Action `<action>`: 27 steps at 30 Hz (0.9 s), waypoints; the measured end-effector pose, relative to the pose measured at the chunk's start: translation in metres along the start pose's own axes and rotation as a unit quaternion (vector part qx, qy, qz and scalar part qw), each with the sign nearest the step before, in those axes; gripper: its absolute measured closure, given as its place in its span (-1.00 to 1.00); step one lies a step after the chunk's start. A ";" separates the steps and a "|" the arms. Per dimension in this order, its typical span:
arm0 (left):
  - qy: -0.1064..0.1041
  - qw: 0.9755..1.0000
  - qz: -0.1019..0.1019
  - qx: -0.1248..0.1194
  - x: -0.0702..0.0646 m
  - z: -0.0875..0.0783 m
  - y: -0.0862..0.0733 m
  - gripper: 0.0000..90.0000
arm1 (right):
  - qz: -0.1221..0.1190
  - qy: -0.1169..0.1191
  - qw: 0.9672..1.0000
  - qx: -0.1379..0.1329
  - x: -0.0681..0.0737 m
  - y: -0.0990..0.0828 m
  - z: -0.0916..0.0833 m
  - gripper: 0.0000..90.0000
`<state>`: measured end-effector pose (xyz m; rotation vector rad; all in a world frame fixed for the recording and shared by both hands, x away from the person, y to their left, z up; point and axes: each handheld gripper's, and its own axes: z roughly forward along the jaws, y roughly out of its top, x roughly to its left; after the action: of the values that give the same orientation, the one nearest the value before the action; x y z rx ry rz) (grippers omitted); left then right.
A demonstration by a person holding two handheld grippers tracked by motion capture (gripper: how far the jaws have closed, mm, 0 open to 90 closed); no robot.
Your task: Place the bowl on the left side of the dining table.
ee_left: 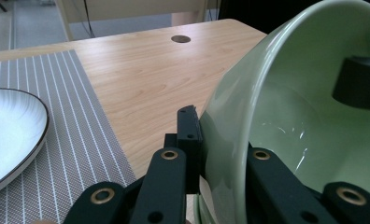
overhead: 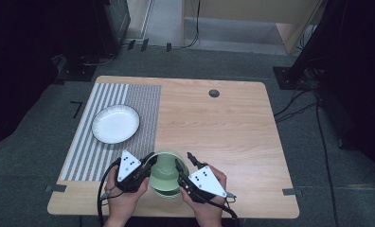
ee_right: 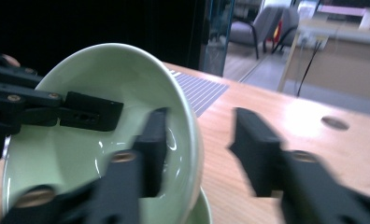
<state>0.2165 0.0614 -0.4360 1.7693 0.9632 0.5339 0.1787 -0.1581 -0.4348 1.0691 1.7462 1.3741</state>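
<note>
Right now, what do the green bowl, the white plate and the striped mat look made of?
Pale green round bowl: glazed ceramic probably, its inside glints with highlights. White dark-rimmed plate: likely glazed ceramic too, with fine ribbing. Grey-and-white striped mat: apparently woven fabric or vinyl, matte with a visible mesh.

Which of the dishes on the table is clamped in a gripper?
The green bowl near the front edge, its rim pinched by the left gripper. The white plate lies untouched on the striped mat.

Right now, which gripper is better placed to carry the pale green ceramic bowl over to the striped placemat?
Left. The left gripper is clamped on the pale green ceramic bowl rim, nearer the striped placemat; the right gripper stands open.
</note>
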 end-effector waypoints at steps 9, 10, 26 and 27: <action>-0.010 0.999 -0.041 -0.013 0.015 -0.006 0.004 0.85 | 0.009 0.029 1.000 0.009 0.002 0.011 -0.005 -0.65; -0.010 0.999 -0.042 -0.013 0.016 -0.007 0.004 0.85 | 0.011 0.029 0.999 0.008 0.003 0.012 -0.006 -0.66; 0.020 0.998 -0.060 -0.026 0.039 -0.016 0.007 0.85 | 0.036 0.014 0.999 0.010 -0.013 0.018 -0.012 -0.66; 0.023 0.998 -0.060 -0.027 0.041 -0.017 0.008 0.85 | 0.037 0.013 0.999 0.011 -0.014 0.018 -0.012 -0.66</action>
<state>0.2307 0.1025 -0.4256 1.6450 1.0699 0.5202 0.1780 -0.1738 -0.4149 1.1436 1.7587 1.4234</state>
